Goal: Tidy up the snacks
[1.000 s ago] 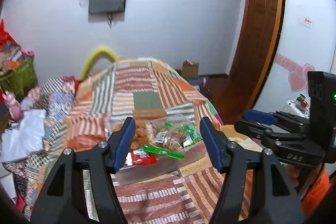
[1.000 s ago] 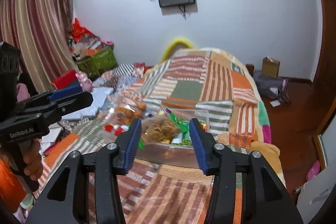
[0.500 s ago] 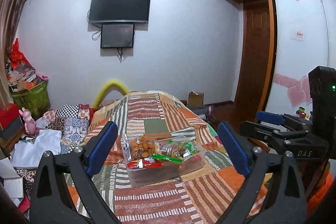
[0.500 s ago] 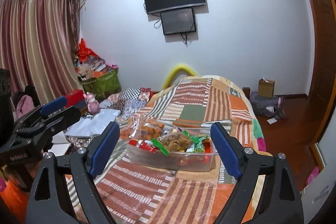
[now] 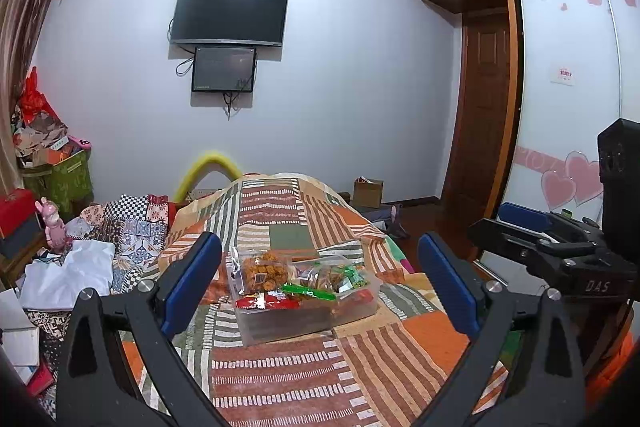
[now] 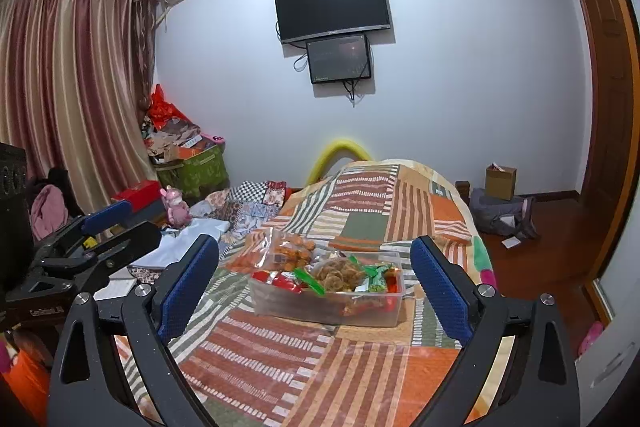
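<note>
A clear plastic box (image 5: 280,323) full of snack packets sits on the striped patchwork bedspread (image 5: 280,379); it also shows in the right wrist view (image 6: 320,307). A bag of orange snacks (image 5: 262,269) leans on its far left corner, also seen from the right (image 6: 294,251). A green packet (image 5: 308,291) and red packets (image 5: 266,303) lie on top. My left gripper (image 5: 320,283) is wide open and empty, held back from the box. My right gripper (image 6: 316,279) is wide open and empty, also held back from it.
The bed runs away towards a white wall with a TV (image 5: 228,13). Clutter, white cloth (image 5: 68,279) and a green basket (image 5: 64,179) lie to the left. A wooden door and wardrobe (image 5: 560,107) stand right. Bags and a cardboard box (image 6: 500,181) sit on the floor.
Both grippers have opened wide and pulled up and back from the box, which now looks smaller and farther. The view has tilted up to show more of the room.
</note>
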Action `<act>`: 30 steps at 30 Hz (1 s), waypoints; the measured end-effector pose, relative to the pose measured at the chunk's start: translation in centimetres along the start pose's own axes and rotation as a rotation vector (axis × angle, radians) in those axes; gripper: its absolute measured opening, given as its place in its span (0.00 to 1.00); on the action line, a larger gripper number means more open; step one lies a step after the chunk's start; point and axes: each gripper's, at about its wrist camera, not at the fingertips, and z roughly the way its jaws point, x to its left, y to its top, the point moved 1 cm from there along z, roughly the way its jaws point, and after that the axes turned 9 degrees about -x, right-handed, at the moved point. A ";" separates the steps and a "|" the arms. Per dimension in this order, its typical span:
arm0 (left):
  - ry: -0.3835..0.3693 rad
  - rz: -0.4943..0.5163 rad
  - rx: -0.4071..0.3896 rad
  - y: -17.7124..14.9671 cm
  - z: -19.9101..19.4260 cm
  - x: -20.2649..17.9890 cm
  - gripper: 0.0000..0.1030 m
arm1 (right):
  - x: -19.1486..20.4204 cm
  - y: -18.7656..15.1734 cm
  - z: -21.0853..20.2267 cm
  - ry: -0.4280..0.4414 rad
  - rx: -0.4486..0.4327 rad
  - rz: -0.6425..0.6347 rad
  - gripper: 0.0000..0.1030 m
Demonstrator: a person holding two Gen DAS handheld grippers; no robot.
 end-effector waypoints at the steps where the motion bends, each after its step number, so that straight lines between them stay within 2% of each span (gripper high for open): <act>1: 0.000 -0.002 0.001 0.0 0.0 0.1 0.97 | 0.0 0.0 -0.1 0.001 0.000 0.000 0.93; 30: 0.018 -0.040 0.047 -0.8 1.2 1.5 0.97 | -0.1 -0.7 -0.2 0.006 0.006 0.010 0.94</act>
